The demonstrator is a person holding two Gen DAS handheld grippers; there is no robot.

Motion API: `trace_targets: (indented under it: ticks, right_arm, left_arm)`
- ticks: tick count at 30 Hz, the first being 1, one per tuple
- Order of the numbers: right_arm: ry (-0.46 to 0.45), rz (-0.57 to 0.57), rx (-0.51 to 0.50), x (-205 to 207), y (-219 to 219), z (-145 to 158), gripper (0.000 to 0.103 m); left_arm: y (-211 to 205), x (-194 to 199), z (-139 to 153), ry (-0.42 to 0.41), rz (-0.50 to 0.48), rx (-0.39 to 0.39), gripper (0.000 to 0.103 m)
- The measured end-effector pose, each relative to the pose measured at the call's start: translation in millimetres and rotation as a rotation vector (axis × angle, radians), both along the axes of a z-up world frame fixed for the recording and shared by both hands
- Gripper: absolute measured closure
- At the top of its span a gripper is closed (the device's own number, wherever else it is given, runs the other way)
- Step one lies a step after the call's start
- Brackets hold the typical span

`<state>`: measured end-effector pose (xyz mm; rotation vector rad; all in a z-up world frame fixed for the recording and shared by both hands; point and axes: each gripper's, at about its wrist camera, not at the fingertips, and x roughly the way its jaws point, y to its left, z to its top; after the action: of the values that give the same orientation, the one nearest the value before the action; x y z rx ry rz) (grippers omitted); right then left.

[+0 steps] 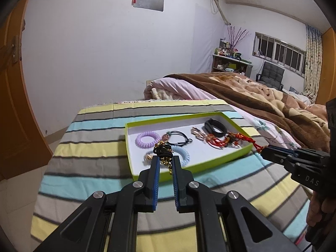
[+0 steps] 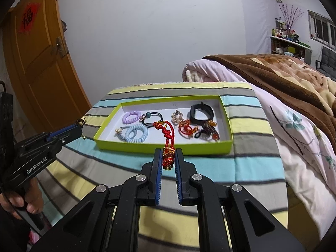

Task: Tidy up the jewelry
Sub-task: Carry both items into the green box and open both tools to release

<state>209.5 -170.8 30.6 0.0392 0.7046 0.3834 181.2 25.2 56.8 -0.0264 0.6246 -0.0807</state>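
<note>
A lime-green tray (image 1: pixel 210 163) (image 2: pixel 199 148) with a white floor lies on the striped cloth. In it are a purple coil hair tie (image 2: pixel 131 117), a blue coil hair tie (image 2: pixel 136 133), a black hair tie (image 2: pixel 152 117), a black band (image 2: pixel 201 113), a silver brooch (image 2: pixel 177 115) and red cords (image 2: pixel 185 129). My left gripper (image 1: pixel 165 159) is shut on a black cord with gold beads (image 1: pixel 161 148), above the tray's near left part. My right gripper (image 2: pixel 168 156) is shut on a red knotted charm (image 2: pixel 168 159) just in front of the tray; the charm's red cord trails over the tray.
The striped cloth (image 2: pixel 241 166) covers a raised surface that drops off at its left and far edges. A bed with a pink quilt (image 2: pixel 294 138) and brown blanket (image 1: pixel 252 96) runs along the right. An orange door (image 2: pixel 42 63) stands at the left. A hand (image 2: pixel 19 205) holds the left gripper's handle.
</note>
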Motion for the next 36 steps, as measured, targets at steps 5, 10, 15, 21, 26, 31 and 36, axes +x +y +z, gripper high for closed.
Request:
trace_targets:
  ticks: [5,10,15,21,26,31,36]
  right_arm:
    - [0.005,0.009,-0.017,25.1,9.0,-2.2,0.091]
    - [0.033,0.014,-0.024,51.2,16.1,-11.0,0.091]
    - [0.063,0.018,-0.037,71.4,22.2,-21.7,0.091]
    - [0.106,0.028,-0.054,91.1,30.1,-36.1,0.091]
    - [0.138,0.040,-0.071,101.0,35.7,-46.3,0.091]
    - [0.161,0.048,-0.084,106.3,39.1,-53.1,0.091]
    - [0.189,0.047,-0.094,110.2,40.0,-58.8,0.091]
  left_arm:
    - [5.4,27.9,-8.7,0.025,0.008,0.017,0.092]
    - [7.2,59.9,-17.5,0.051,0.002,0.041,0.092]
    - [11.4,84.3,-25.8,0.078,-0.002,0.040,0.092]
    - [15.1,109.4,-38.6,0.127,0.015,0.057,0.092]
    - [18.2,123.5,-48.2,0.168,0.022,0.061,0.092]
    - [18.0,131.7,-58.9,0.207,0.021,0.065,0.091]
    - [19.0,135.2,-66.5,0.223,0.023,0.061,0.091]
